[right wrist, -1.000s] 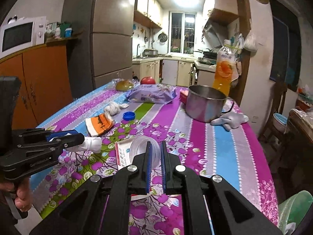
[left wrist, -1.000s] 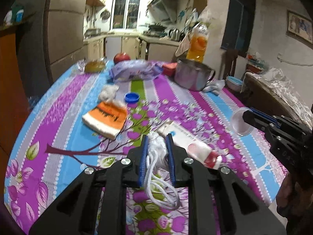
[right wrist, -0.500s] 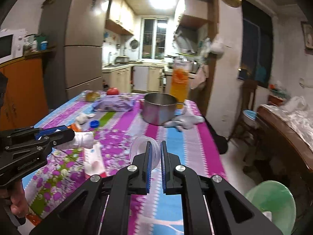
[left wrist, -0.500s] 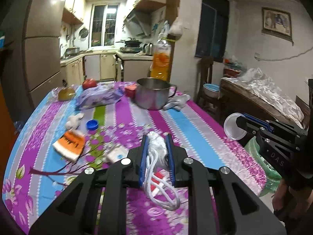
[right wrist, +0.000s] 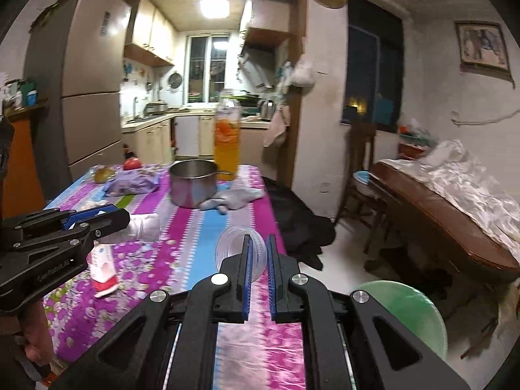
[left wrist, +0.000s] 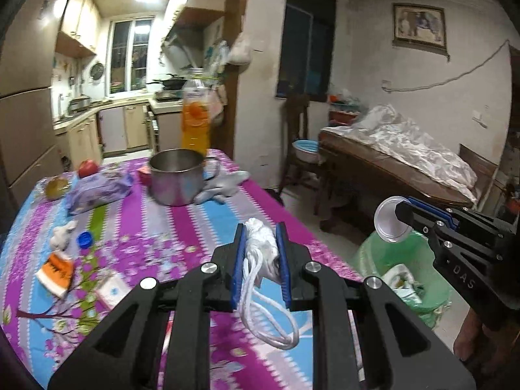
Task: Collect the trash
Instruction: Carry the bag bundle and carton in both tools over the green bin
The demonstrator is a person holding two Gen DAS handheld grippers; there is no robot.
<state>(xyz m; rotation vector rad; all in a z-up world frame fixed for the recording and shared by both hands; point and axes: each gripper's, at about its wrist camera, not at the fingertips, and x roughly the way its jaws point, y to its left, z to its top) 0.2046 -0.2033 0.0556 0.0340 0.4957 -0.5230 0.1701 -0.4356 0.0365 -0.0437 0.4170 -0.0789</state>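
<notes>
My left gripper (left wrist: 260, 230) is shut on a crumpled white face mask (left wrist: 261, 250) with loops hanging down, held above the table's right edge. My right gripper (right wrist: 258, 242) is shut on a clear plastic cup (right wrist: 232, 248); in the left wrist view the cup (left wrist: 388, 221) hangs over a green trash bin (left wrist: 406, 276) on the floor. The bin (right wrist: 403, 312) also shows at lower right in the right wrist view. The left gripper with the mask (right wrist: 143, 226) shows at left there.
On the purple flowered tablecloth (left wrist: 195, 221) lie an orange wrapper (left wrist: 55, 273), a blue bottle cap (left wrist: 85, 239), a white tissue (left wrist: 63, 234), a white packet (left wrist: 112, 291), a purple bag (left wrist: 97, 190), a steel pot (left wrist: 177, 175) and a juice bottle (left wrist: 195, 113). A wooden table (left wrist: 390, 175) stands right.
Both grippers have swung right with their loads, from over the table's middle toward its right edge. The green bin has come into view below the cup.
</notes>
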